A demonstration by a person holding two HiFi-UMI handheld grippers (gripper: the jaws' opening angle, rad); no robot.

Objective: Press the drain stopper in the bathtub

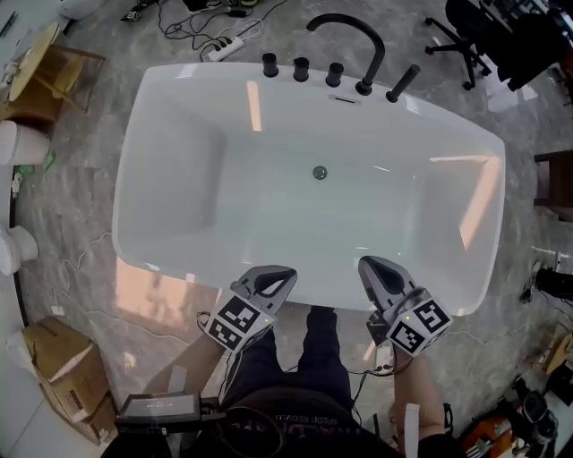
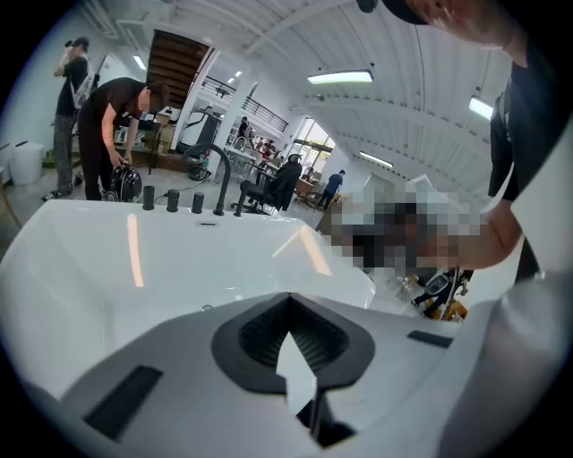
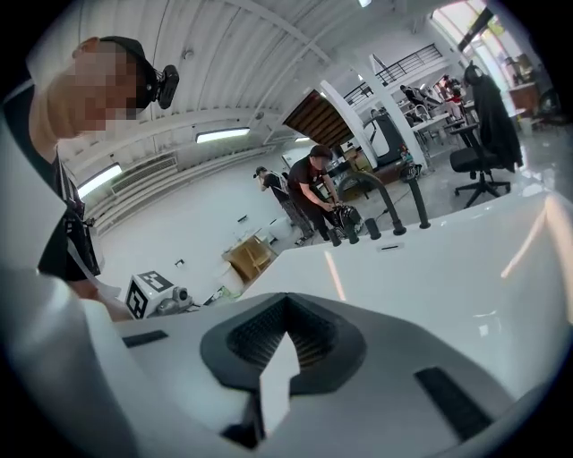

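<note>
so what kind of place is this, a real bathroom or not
Probably a large workshop or lab hall, not a bathroom: the bathtub stands in the open among an office chair, cardboard boxes and a power strip.

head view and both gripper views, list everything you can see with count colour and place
bathtub: 1, white, centre of the head view
drain stopper: 1, grey, middle of the tub floor
spout: 1, black, curved, far rim
knobs: 3, black, far rim left of the spout
hand shower: 1, black, far rim right of the spout
power strip: 1, white, floor beyond the tub
office chair: 1, black, top right
cardboard box: 1, brown, floor lower left
bystanders: at least 2, dark clothes, beyond the far rim
left gripper: 1, grey, near rim, jaws together, empty
right gripper: 1, grey, near rim, jaws together, empty
</note>
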